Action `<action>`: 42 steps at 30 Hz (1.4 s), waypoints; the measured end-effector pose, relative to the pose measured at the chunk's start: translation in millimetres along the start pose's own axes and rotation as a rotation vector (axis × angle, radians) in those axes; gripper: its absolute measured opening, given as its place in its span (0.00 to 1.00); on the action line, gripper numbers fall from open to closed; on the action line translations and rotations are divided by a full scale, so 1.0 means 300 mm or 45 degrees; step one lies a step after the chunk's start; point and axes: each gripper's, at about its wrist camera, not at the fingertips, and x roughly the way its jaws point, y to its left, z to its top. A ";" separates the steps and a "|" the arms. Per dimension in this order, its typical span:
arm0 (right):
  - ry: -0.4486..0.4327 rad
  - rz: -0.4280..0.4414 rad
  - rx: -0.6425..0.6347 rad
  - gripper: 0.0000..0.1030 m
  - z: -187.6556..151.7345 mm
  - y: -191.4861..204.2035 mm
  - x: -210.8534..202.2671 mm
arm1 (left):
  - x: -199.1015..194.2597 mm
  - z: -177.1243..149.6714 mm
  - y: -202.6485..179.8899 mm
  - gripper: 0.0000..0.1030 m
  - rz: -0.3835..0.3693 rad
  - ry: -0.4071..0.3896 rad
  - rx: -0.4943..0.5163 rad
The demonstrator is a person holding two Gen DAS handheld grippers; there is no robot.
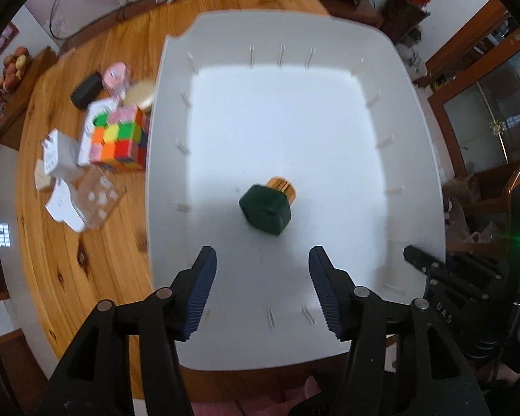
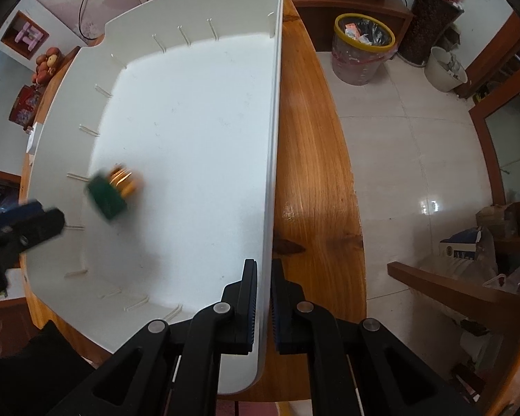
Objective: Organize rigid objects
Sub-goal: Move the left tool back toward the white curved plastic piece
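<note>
A dark green bottle with a gold cap (image 1: 265, 213) lies on its side on the floor of a large white bin (image 1: 170, 104), apart from any finger. My left gripper (image 1: 261, 263) hangs open just above it, with nothing between its blue pads. The right wrist view shows the bottle (image 2: 109, 197) blurred, near the left gripper (image 2: 24, 222) at the bin's left side. My right gripper (image 2: 264, 277) is shut on the bin's right wall (image 2: 274, 104), one finger inside and one outside. Its black body (image 1: 423, 260) shows at the bin's right edge.
The bin stands on a wooden table (image 1: 86, 260). Left of it are a colourful puzzle cube (image 1: 119, 138), white boxes (image 1: 60, 156), a clear plastic box (image 1: 97, 201), a black case (image 1: 86, 89), a pink jar (image 1: 116, 74) and a gold lid (image 1: 140, 95). A waste basket (image 2: 362, 48) stands on the tiled floor.
</note>
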 end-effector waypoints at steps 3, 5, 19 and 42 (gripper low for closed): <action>0.004 -0.006 0.011 0.07 0.003 0.001 0.001 | -0.034 0.006 0.019 0.60 0.012 -0.064 0.010; 0.007 -0.007 0.020 0.07 0.004 0.000 0.002 | -0.057 0.006 0.028 0.60 0.021 -0.105 0.011; 0.041 -0.050 0.062 0.07 0.017 0.004 0.010 | -0.111 0.029 0.300 0.59 0.017 -0.210 -0.214; 0.166 -0.204 -0.145 0.10 0.035 0.061 0.021 | 0.081 -0.043 0.870 0.71 0.043 -0.119 -0.997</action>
